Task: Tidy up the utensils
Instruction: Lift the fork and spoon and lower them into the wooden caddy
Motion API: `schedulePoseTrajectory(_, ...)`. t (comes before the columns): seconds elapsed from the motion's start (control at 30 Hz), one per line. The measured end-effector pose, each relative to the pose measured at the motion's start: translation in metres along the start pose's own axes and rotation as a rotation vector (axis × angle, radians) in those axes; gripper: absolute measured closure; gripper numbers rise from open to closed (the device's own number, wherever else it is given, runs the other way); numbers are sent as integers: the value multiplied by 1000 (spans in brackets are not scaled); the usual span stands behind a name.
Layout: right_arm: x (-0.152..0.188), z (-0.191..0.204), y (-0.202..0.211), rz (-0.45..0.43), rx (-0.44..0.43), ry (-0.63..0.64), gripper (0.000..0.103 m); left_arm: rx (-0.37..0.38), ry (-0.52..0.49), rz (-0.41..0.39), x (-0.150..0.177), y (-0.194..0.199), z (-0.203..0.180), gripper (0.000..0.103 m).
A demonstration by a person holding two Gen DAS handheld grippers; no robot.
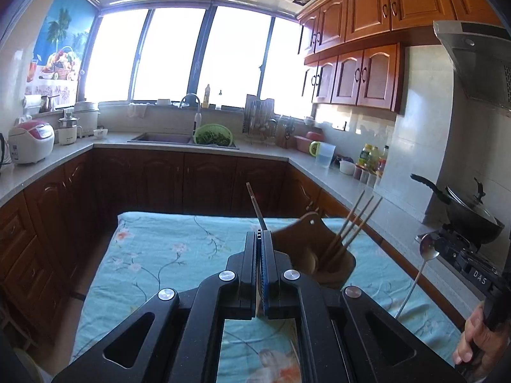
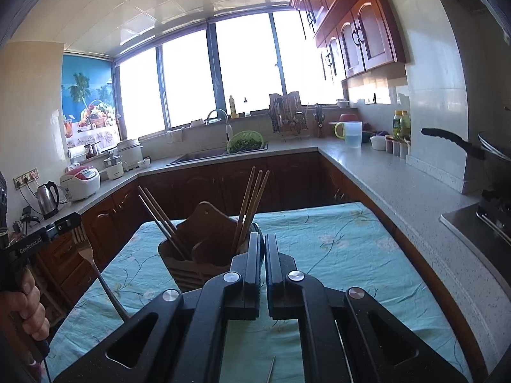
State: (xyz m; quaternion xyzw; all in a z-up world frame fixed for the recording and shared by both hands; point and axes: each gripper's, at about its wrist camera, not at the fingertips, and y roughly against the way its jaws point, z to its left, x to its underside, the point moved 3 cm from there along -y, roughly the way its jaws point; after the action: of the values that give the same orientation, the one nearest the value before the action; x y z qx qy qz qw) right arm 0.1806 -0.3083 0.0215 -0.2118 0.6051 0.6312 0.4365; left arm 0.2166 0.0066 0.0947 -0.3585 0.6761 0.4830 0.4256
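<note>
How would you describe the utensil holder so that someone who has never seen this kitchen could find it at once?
Start at the table with the turquoise floral cloth in the middle of the kitchen. On it stands the brown wooden utensil holder, divided into compartments, with chopsticks sticking up out of it. It is the only container on the table.

Both tongs (image 1: 263, 239) (image 2: 264, 242): matte black plastic, silver round screws; left has blue pad strip. White "GenRobot.AI" lettering on side. Bare-skinned hand (image 2: 27, 306).
</note>
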Motion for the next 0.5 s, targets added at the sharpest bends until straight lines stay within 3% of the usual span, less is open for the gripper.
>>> schedulePoseTrajectory(0.27,-45,11,-24,-132,65,84,100,-88,2,-101,-29,-36,-4,103)
schedulePoseTrajectory(0.5,-69,27,-53,-224,163,199,101,-173,-20,-140,-18,-89,-24,103)
